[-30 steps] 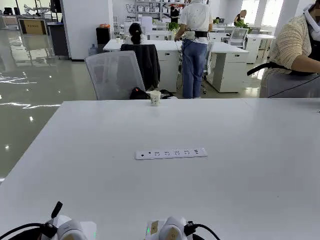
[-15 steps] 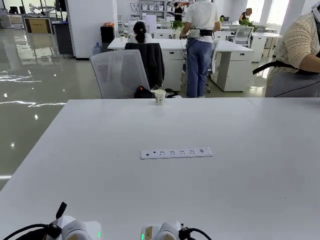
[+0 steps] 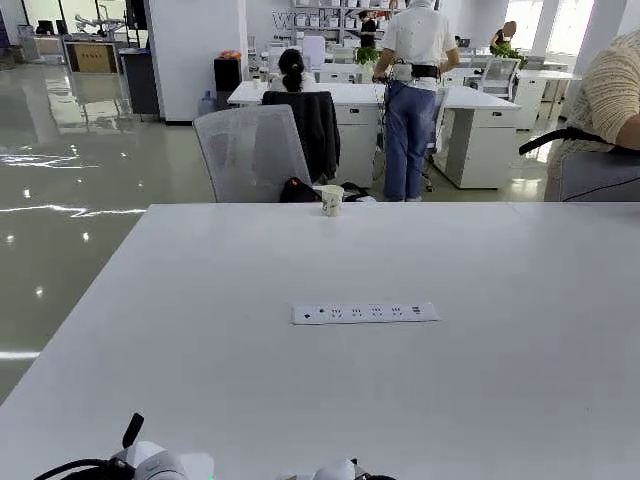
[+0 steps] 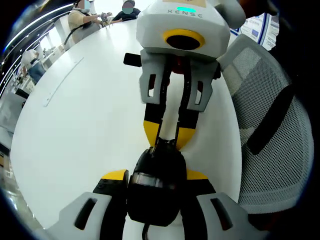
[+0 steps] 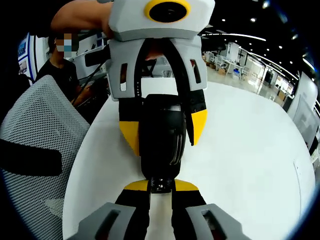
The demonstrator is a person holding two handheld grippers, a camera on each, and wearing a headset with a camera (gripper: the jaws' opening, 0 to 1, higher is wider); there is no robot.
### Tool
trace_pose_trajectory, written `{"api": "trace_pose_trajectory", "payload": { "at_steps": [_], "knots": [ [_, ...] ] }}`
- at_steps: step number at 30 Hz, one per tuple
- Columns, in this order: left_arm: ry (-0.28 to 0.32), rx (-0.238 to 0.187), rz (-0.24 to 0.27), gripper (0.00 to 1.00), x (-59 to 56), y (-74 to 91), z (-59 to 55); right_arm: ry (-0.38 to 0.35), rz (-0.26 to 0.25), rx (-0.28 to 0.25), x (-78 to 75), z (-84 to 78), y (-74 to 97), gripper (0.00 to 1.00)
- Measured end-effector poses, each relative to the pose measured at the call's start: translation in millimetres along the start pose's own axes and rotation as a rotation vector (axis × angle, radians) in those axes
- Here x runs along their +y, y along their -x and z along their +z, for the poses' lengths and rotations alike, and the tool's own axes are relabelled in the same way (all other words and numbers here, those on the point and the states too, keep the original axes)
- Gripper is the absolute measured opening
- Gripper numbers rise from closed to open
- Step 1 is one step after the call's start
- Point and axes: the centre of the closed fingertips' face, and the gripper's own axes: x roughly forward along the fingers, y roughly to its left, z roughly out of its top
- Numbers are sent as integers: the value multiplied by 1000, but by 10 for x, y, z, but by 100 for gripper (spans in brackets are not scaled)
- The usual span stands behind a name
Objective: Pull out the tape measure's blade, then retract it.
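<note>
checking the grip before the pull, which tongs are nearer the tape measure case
Left. The left tongs clamp the black tape measure case itself; the right tongs sit just beyond its mouth, pinching the blade tip.

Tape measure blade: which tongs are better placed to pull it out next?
Right. The right tongs pinch the blade tip at the case mouth; the left tongs clamp the black tape measure case, so they anchor it.

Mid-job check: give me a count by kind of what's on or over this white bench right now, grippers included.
2 grippers: left gripper, right gripper
1 tape measure, black, gripped by both
1 power strip, white
1 paper cup, at the far edge
Total: 5
</note>
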Motion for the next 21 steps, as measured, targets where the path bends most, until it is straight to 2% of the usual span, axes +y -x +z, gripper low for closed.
{"api": "trace_pose_trajectory", "payload": {
  "at_steps": [1, 2, 3, 5, 6, 9, 21],
  "knots": [
    [-1, 2, 0, 36, -1, 0, 0, -6, -2, -7, -5, 0, 5, 13],
    [2, 2, 0, 36, 0, -1, 2, -54, -17, -17, -16, -4, 8, 13],
    [4, 0, -1, 36, 0, 0, 1, -35, -5, -15, -27, -3, 10, 13],
    [7, -5, 0, 36, 0, 0, 4, -84, -2, -15, -37, -3, 3, 12],
    [6, -9, 1, 36, 0, -1, 7, -44, -1, -9, -35, -6, 0, 12],
    [5, -15, 4, 36, 2, 1, 9, -80, 5, -17, -27, -11, 10, 11],
    [24, -34, 5, 36, 17, 19, 10, -48, 16, -1, -23, -31, 30, 10]
  ]
}}
